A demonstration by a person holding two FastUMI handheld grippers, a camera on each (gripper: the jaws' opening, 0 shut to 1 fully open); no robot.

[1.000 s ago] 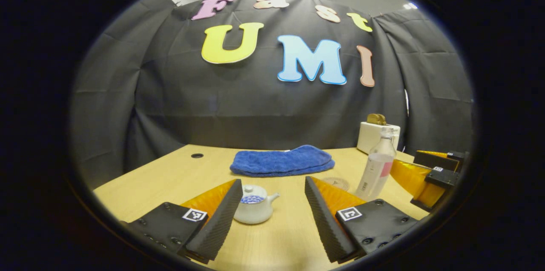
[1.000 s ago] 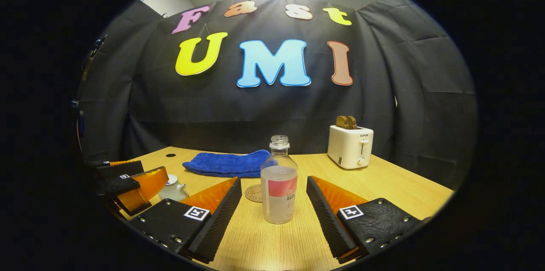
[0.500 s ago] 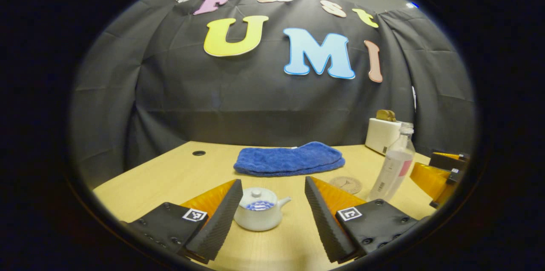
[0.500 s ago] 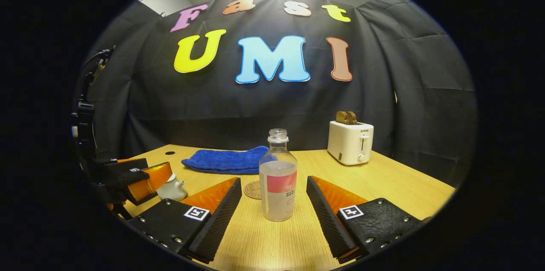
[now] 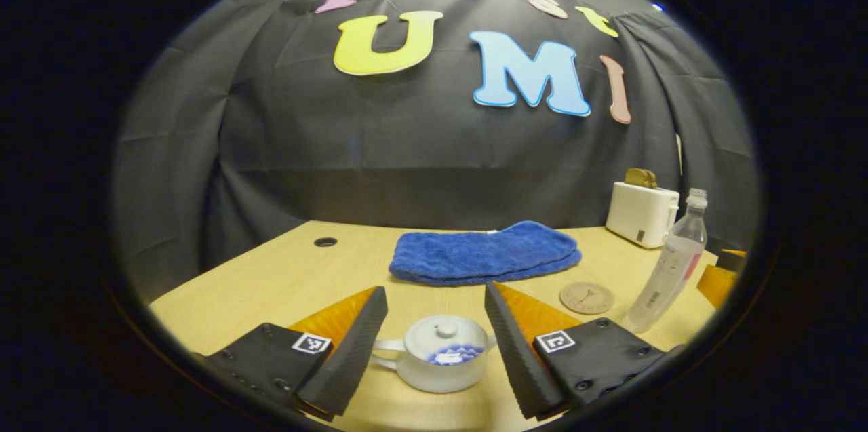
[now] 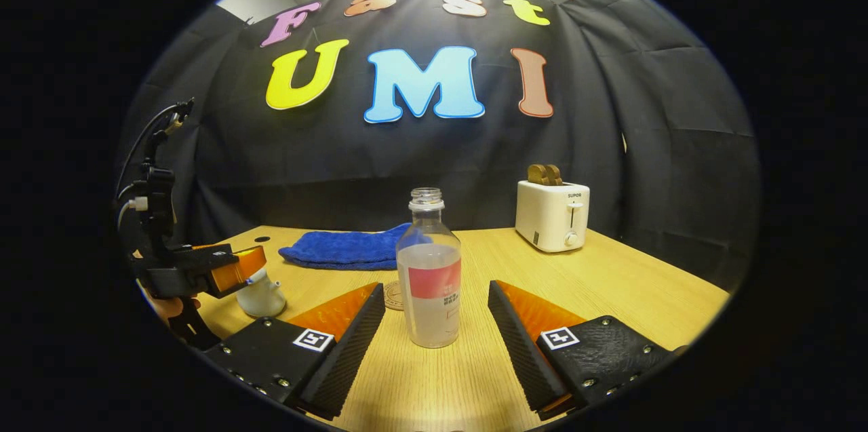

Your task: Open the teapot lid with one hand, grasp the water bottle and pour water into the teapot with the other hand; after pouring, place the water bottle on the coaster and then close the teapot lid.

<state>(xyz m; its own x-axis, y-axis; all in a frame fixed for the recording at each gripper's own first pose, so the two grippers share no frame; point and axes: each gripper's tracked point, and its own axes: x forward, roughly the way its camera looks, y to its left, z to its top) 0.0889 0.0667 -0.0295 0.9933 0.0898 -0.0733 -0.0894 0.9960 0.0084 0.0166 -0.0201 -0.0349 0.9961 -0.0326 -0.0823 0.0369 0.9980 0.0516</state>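
A small white teapot (image 5: 437, 363) with its lid (image 5: 441, 337) on sits on the wooden table, between the spread fingers of my open left gripper (image 5: 434, 344). In the right gripper view the teapot (image 6: 261, 295) stands at the far left, under the left gripper (image 6: 213, 269). An uncapped clear water bottle (image 6: 428, 276) with a red label, partly filled, stands upright just ahead of my open right gripper (image 6: 434, 344). The bottle (image 5: 668, 266) leans at the right edge of the left gripper view. A round brown coaster (image 5: 586, 297) lies between teapot and bottle.
A folded blue towel (image 5: 485, 252) lies at the middle back of the table (image 6: 610, 289). A white toaster (image 6: 553, 215) with toast in it stands at the back right. A cable hole (image 5: 325, 241) is in the table's far left.
My left gripper has moved closer to and over the teapot, which now sits lower and larger between its fingers. My right gripper has crept slightly toward the bottle.
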